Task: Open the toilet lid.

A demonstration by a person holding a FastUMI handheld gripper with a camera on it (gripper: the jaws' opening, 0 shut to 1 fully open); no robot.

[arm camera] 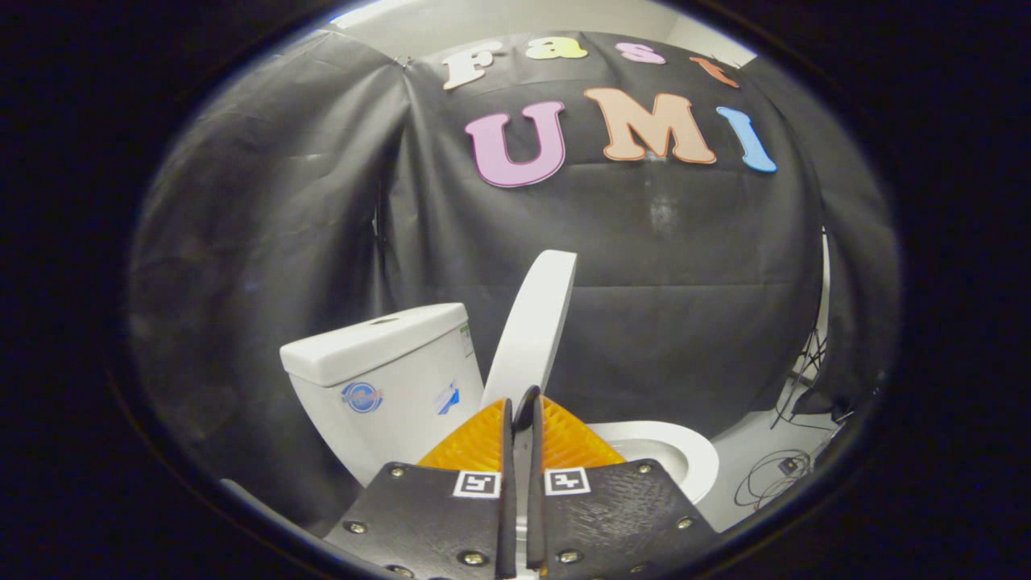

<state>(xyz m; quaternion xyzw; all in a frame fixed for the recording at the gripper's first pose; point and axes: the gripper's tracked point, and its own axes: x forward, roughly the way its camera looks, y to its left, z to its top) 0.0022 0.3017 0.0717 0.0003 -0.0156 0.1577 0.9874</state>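
Observation:
The white toilet lid is raised and stands nearly upright, leaning slightly toward the tank beside it. Its lower edge runs down into the narrow gap between my fingers. My gripper is shut on that edge, one finger on each face of the lid. To the right of the fingers, the uncovered white seat and bowl rim lie just beyond them. My fingers hide the lid's hinge.
The black cloth wall of the booth hangs close behind the toilet and wraps around both sides. Loose cables and a small plug lie on the pale floor to the right of the bowl. More cables hang at the cloth's right edge.

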